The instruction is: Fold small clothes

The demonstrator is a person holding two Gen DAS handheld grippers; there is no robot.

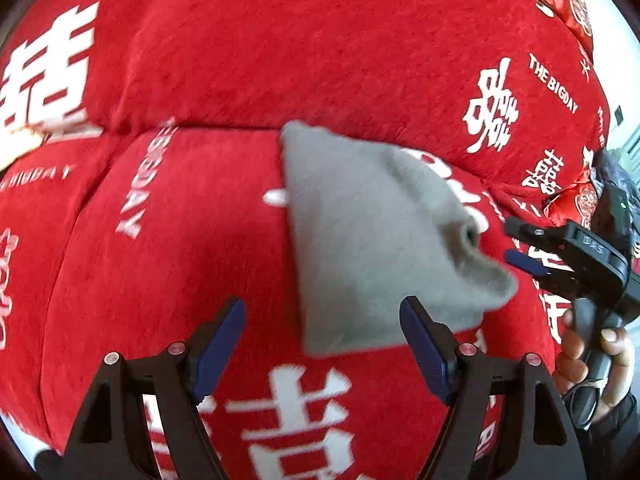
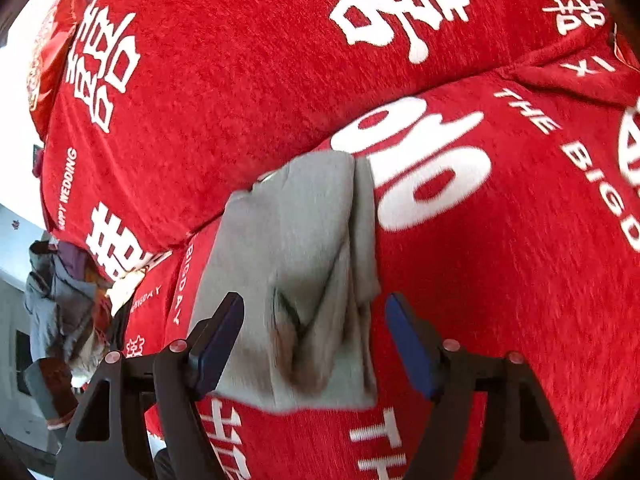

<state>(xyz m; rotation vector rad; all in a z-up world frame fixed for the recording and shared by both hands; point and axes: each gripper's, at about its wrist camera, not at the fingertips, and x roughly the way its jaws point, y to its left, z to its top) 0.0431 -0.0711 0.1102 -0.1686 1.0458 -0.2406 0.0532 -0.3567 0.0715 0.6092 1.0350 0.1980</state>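
Note:
A small grey knitted garment lies folded on the red sofa seat, its open cuff end toward the right. My left gripper hovers open above its near edge; the pads do not touch it. In the left wrist view my right gripper comes in from the right next to the cuff end, held by a person's hand. In the right wrist view the grey garment lies lengthwise between the fingers of my right gripper, whose jaws stand open around the creased near end without pressing it.
The sofa has a red cover printed with white characters; its backrest rises just behind the garment. A shiny red cushion sits at one end. A pile of mixed clothes lies off the sofa's left end.

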